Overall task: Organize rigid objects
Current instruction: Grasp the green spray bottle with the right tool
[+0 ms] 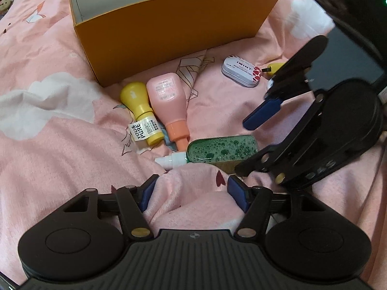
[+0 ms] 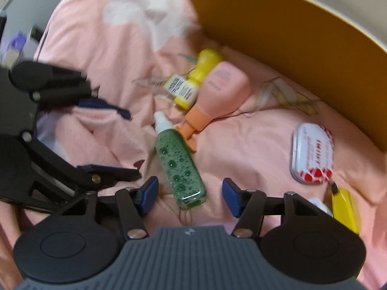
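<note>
Your right gripper (image 2: 189,197) is hovering wide open, the green bottle's (image 2: 180,169) base lying between its pads, long axis running straight ahead, white cap farthest. Your left gripper (image 1: 191,194) is also gaping, empty, over the pink blanket (image 1: 60,149). Beyond, the orange box (image 1: 174,38) is waiting.

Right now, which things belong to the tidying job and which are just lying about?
Job:
box, nothing visible inside
yellow bottle
pink bottle
green spray bottle, between the open right gripper fingers
mint tin
small yellow item
left gripper, open

Lying about:
pink blanket
</note>
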`<control>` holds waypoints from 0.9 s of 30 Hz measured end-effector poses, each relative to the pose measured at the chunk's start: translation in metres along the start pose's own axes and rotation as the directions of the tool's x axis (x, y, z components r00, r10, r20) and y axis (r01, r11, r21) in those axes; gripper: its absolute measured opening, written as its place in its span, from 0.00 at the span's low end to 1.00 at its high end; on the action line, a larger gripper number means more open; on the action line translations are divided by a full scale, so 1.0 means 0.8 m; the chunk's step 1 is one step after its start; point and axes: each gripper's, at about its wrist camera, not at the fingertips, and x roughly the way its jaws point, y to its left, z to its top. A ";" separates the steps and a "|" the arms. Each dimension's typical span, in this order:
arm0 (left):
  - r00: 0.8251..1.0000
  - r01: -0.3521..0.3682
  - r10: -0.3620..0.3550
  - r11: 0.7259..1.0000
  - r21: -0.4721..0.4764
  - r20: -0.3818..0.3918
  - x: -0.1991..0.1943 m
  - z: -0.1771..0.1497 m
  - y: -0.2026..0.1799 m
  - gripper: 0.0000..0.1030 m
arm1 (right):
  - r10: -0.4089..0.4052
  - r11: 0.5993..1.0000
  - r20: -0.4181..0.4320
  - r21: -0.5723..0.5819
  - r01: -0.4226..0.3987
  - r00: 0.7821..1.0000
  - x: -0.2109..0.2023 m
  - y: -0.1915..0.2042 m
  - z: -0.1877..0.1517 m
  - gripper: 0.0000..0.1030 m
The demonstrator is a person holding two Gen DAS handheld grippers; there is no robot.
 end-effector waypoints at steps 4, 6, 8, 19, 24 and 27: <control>1.000 -0.007 0.007 1.000 0.004 0.000 0.000 0.000 -0.002 0.71 | -0.025 0.997 -0.044 -0.070 0.022 0.999 0.018 0.007 0.012 0.54; 1.000 -0.014 0.014 1.000 0.007 -0.004 0.003 0.001 -0.001 0.68 | -0.035 0.995 -0.062 -0.100 0.029 0.997 0.027 0.010 0.017 0.50; 1.000 -0.017 0.017 1.000 0.008 -0.006 0.004 0.001 -0.001 0.67 | -0.029 0.992 -0.069 -0.123 0.020 0.997 0.033 0.013 0.020 0.46; 1.000 -0.010 0.010 1.000 -0.005 0.008 0.003 -0.001 0.001 0.67 | -0.014 0.992 -0.054 -0.129 0.007 0.998 0.041 0.013 0.030 0.33; 0.998 0.023 -0.020 0.998 -0.059 0.059 -0.007 -0.003 0.008 0.68 | -0.009 0.994 -0.010 -0.113 0.007 1.000 0.015 0.006 0.018 0.31; 0.995 0.038 -0.030 0.995 -0.089 0.092 -0.011 0.002 0.013 0.65 | 0.007 0.997 0.028 -0.073 -0.005 1.000 -0.005 -0.005 0.008 0.29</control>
